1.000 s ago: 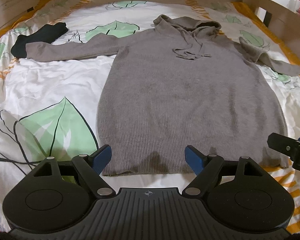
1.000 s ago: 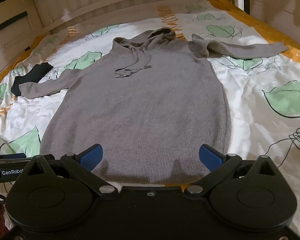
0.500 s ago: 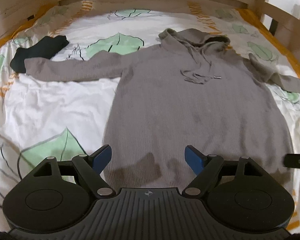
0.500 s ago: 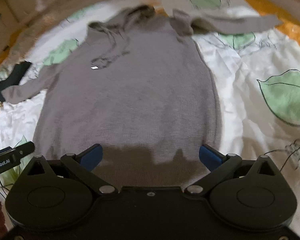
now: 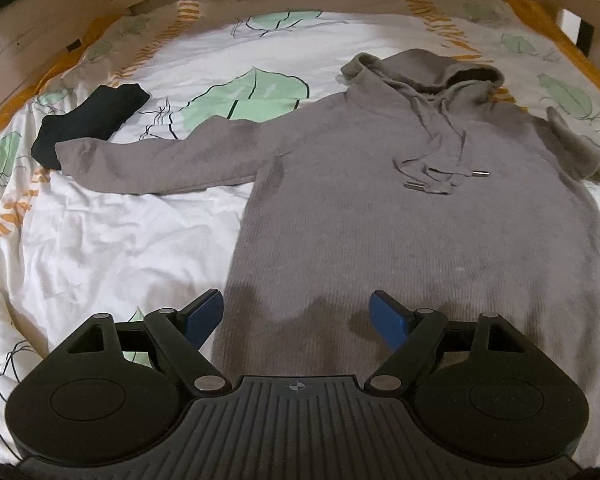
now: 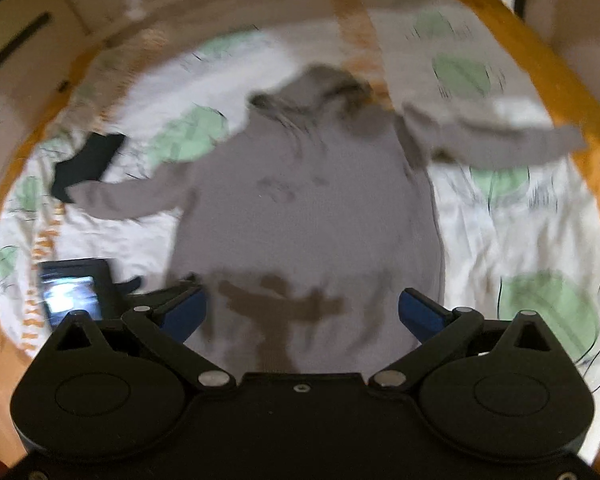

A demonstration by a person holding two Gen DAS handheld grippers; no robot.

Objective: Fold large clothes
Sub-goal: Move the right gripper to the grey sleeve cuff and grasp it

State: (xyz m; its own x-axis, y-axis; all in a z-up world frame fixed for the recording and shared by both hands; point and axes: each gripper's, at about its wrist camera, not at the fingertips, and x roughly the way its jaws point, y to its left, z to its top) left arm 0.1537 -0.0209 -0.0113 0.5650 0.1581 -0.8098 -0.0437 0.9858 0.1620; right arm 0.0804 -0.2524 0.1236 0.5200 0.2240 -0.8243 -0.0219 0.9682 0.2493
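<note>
While the left gripper [image 5: 296, 314] has moved forward over the hem, its fingers spread and empty, the gray hoodie [image 5: 412, 216] lies flat and unfolded on the leaf-print bedsheet [image 5: 112, 248]. From the right gripper [image 6: 302, 314], also spread, the blurred view has risen, so folding seems only starting; a wooden bed frame [image 6: 540, 60] surrounds the sheet.

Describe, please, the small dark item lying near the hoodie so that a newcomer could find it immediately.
Start at the bed with the leaf-print sheet, where a large grey hoodie lies spread flat. Follow the sleeve that stretches toward the left edge of the left wrist view; at its cuff lies a folded black garment. It is the only black piece of cloth on the sheet, far smaller than the hoodie.
</note>
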